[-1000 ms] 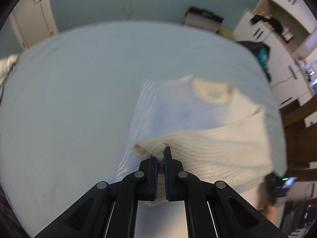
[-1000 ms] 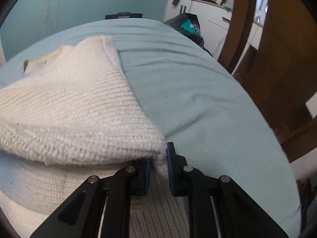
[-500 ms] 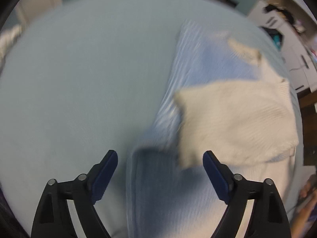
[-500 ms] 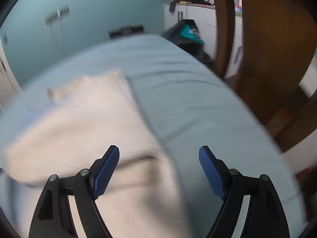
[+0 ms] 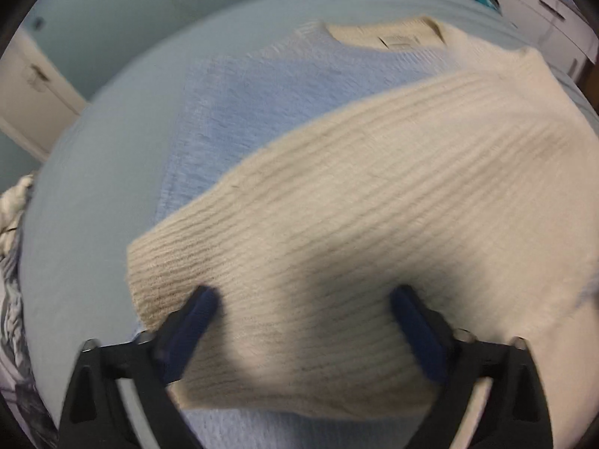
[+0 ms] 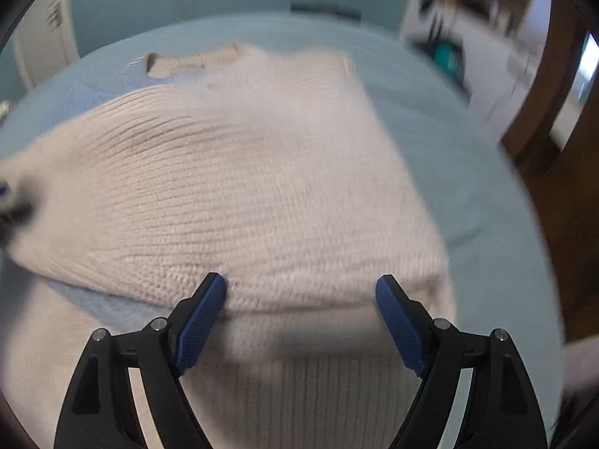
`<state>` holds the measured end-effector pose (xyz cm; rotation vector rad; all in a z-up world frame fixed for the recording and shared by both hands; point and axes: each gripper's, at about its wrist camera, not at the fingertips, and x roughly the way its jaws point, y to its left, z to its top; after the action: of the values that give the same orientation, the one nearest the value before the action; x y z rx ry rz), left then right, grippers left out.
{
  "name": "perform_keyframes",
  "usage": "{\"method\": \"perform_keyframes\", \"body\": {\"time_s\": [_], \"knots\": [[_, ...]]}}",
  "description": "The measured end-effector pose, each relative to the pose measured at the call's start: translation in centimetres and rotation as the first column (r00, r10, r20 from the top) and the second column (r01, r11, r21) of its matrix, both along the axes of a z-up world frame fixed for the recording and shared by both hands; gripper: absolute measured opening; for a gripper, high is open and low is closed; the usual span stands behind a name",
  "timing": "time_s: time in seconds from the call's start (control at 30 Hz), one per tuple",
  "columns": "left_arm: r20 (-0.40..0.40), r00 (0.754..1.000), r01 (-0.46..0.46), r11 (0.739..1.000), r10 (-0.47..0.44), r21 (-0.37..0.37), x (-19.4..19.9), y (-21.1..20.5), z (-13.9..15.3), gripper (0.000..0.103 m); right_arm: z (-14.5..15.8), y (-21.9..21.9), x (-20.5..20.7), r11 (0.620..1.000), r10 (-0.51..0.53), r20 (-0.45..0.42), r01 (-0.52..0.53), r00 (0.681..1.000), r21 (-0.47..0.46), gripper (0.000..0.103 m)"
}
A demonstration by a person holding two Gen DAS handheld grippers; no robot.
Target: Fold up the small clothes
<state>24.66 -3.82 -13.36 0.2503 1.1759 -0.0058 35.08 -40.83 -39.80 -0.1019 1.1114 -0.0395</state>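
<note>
A: Fig. a, left wrist view. We see the left gripper (image 5: 303,305) w/ jaws spread wide, nothing pinched; its blue pads (image 5: 194,314) sit low over the cream flap (image 5: 374,202) of the sweater (image 5: 284,86). Contact vs. just above: we cannot tell, frame is blurred.

B: Fig. b, right wrist view. The right gripper (image 6: 301,295) is likewise spread and holds nothing. Its pads (image 6: 204,308) flank the near edge of the same flap (image 6: 243,187).

A: Location: we place the sweater flat on the pale blue bed (image 5: 93,187), collar (image 5: 389,33) at the far end, cream flap folded across the pale blue body.

B: Risks, as we judge them:
- Thick rib knit is springy; the flap may creep or roll open, esp. at the loose corner (image 5: 146,258).
- A pad catching the knit on the way out would drag the edge askew.
- Flap lies on a slant, so the next fold may come out crooked unless we square it first.

A: Also, the flap bulges in the middle; if trapped air isn't pressed out, we expect a lumpy stack.

B: Bedding (image 5: 11,224) bunched at the left edge lies well apart, no hazard.
</note>
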Motion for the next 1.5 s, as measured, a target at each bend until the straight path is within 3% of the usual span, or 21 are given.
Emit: {"method": "perform_keyframes", "body": {"time_s": [0.07, 0.2, 0.33, 0.43, 0.47, 0.6, 0.7, 0.87, 1.03, 1.2, 1.3, 1.37, 1.4, 1.5], "knots": [[-0.004, 1.0, -0.02, 1.0, 0.02, -0.018, -0.1, 0.2, -0.1, 0.103, 1.0, -1.7, 0.0, 0.992, -0.035, -0.037, 0.04, 0.999, 0.121, 0.08], [-0.016, 1.0, -0.02, 1.0, 0.019, -0.018, -0.7, 0.7, 2.0, 0.103, 3.8, -5.3, -1.5, 0.967, -0.176, 0.126, 0.147, 0.976, 0.207, 0.08], [0.039, 0.999, -0.004, 1.0, 0.003, 0.023, -2.9, 2.4, 5.1, 0.103, 2.9, -6.6, -1.0, 0.958, -0.259, 0.162, 0.232, 0.952, 0.168, 0.08], [0.017, 1.0, -0.027, 0.997, 0.026, 0.075, -5.2, 4.4, 7.0, 0.103, 0.2, -5.6, 0.5, 0.98, -0.201, 0.083, 0.199, 0.976, 0.03, 0.081], [0.011, 0.999, -0.043, 0.996, 0.043, 0.074, -6.3, 5.8, 7.5, 0.103, -0.3, -4.9, 0.7, 0.981, -0.193, 0.093, 0.193, 0.977, 0.008, 0.086], [-0.051, 0.993, -0.106, 0.994, 0.105, -0.007, -11.2, 9.9, 8.6, 0.103, 1.9, -5.4, 0.4, 0.966, -0.257, 0.081, 0.252, 0.963, 0.058, 0.088], [-0.093, 0.984, -0.155, 0.987, 0.151, -0.038, -13.6, 12.2, 7.9, 0.103, 4.6, -4.3, -0.8, 0.969, -0.231, 0.17, 0.21, 0.958, 0.132, 0.09], [-0.129, 0.967, -0.228, 0.972, 0.221, -0.047, -15.7, 14.9, 6.9, 0.103, 1.0, -3.8, -0.3, 0.976, -0.209, 0.033, 0.206, 0.977, 0.075, 0.089], [-0.066, 0.972, -0.226, 0.973, 0.223, -0.044, -17.9, 15.5, 8.7, 0.103, 4.1, -4.6, -4.8, 0.947, -0.247, -0.002, 0.242, 0.969, 0.21, 0.089], [-0.103, 0.977, -0.2, 0.97, 0.187, -0.14, -19.8, 15.3, 9.1, 0.103, 6.1, -6.4, -12.6, 0.907, -0.257, -0.004, 0.243, 0.966, 0.345, 0.09], [-0.108, 0.98, -0.184, 0.969, 0.168, -0.164, -20.5, 14.9, 9.4, 0.103, 7.4, -8.5, -18.1, 0.868, -0.382, -0.002, 0.359, 0.924, 0.343, 0.09], [-0.121, 0.978, -0.188, 0.968, 0.169, -0.166, -20.5, 14.6, 9.2, 0.103, 9.1, -10.5, -20.0, 0.817, -0.46, 0.014, 0.417, 0.888, 0.398, 0.09], [-0.129, 0.977, -0.19, 0.968, 0.17, -0.166, -20.3, 14.6, 8.8, 0.103, 9.5, -11.1, -21.0, 0.796, -0.488, -0.013, 0.451, 0.873, 0.403, 0.09], [-0.162, 0.968, -0.216, 0.963, 0.19, -0.162, -20.1, 15.0, 8.0, 0.103, 8.2, -11.2, -21.2, 0.798, -0.479, -0.179, 0.511, 0.859, 0.318, 0.09]]}}
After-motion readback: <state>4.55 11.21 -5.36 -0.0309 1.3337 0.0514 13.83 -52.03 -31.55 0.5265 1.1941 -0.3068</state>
